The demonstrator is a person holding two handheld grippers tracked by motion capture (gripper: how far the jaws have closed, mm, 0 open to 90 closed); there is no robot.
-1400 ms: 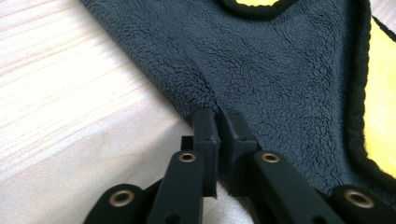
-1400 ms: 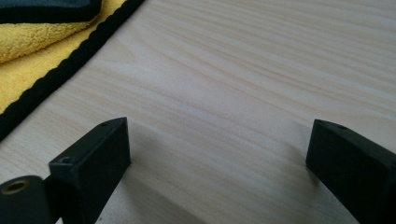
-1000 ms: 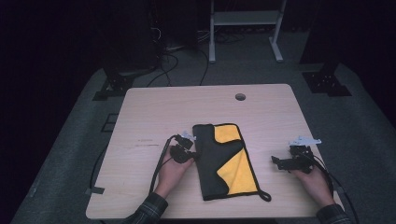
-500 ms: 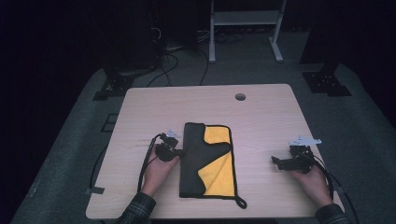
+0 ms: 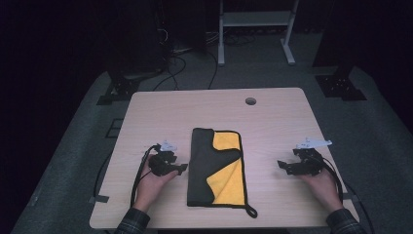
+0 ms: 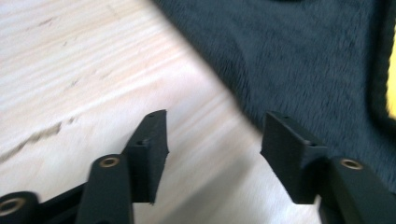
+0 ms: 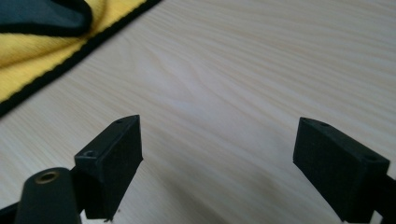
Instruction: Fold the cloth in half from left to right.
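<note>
cloth (image 6: 308,60): in the left gripper view it runs off the top and right edges beyond the right-hand finger (image 6: 289,158) — blurred, its weave soft.
cloth corner: in the right gripper view it sits up and left of the left-hand finger (image 7: 112,163), cut by the top and left edges.
table (image 5: 160,112): its near edge — behind both grippers — is cut by the bottom of the high view.
sleeves (image 5: 129,224): cropped at the same edge.
</note>
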